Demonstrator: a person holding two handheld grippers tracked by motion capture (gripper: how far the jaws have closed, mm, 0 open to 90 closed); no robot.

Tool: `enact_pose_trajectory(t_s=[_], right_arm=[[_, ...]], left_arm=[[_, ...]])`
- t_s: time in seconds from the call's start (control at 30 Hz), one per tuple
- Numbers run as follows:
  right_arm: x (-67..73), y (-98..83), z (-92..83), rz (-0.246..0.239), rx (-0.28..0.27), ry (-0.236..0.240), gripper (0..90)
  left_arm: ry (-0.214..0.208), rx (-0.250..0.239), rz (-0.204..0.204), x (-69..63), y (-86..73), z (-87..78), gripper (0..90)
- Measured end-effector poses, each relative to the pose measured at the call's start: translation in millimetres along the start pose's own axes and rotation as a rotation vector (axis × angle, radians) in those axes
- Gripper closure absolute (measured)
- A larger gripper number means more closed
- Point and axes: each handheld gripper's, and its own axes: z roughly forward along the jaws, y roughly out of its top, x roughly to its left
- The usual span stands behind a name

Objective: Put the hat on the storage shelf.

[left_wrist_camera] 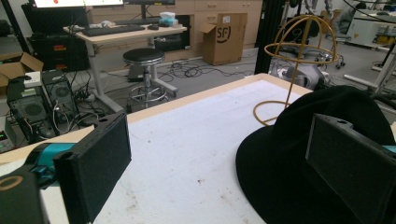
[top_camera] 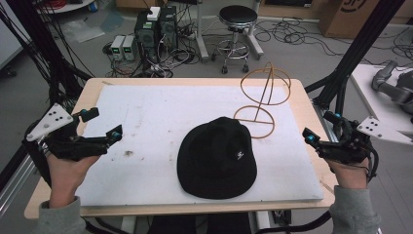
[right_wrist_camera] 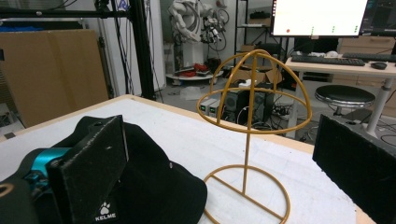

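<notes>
Your left hand (top_camera: pixel 65 170) enters from the near edge of the surface (top_camera: pixel 146 122) on the hat's left, forearm angled slightly inward, fist closed around the handle. The left gripper (top_camera: pixel 102 123) points toward the hat, held just over the white mat and well apart from it. Its jaws stand spread wide with nothing between them; the left gripper view confirms this, one pad (left_wrist_camera: pixel 100 161) low at the left and the other low at the right, with bare mat and part of the hat's brim in the gap.

Your right hand (top_camera: pixel 348 173) comes in at the hat's right, beyond the mat's edge, over the wooden rim of the surface. The right gripper (top_camera: pixel 319 129) is aimed inward toward the hat and the stand. Its jaws are likewise spread and hold nothing; the right gripper view shows the wire stand framed between them.

The black hat (top_camera: pixel 216 158) lies crown up, flat on the mat, slightly right of centre and nearer the near edge. A small white logo shows on its crown. The gold wire hat stand (top_camera: pixel 263 97) is upright just behind the hat, toward the far right corner; the hat's far edge overlaps the stand's base ring in the high view. Neither gripper touches the hat or the stand.
</notes>
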Motion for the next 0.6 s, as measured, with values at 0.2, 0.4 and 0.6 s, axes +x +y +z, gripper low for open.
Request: enact_pose_trajectory(t_s=[0.2,0.4,0.6], right_arm=[[0.0,0.0,-0.1,0.002,-0.001,0.001,2.7],[-0.4,-0.4,0.7,-0.005,0.001,0.004,2.7],[-0.4,-0.8,1.1,0.008,0.009,0.008,2.7]], left_arm=[[0.003,-0.002,-0.003,0.8,0.4,-1.9,6.9],[0.002,0.0,-0.004,-0.1,0.2,-1.1,6.9],[0.013,-0.004,-0.006,0.5,-0.1,-1.0,6.8]])
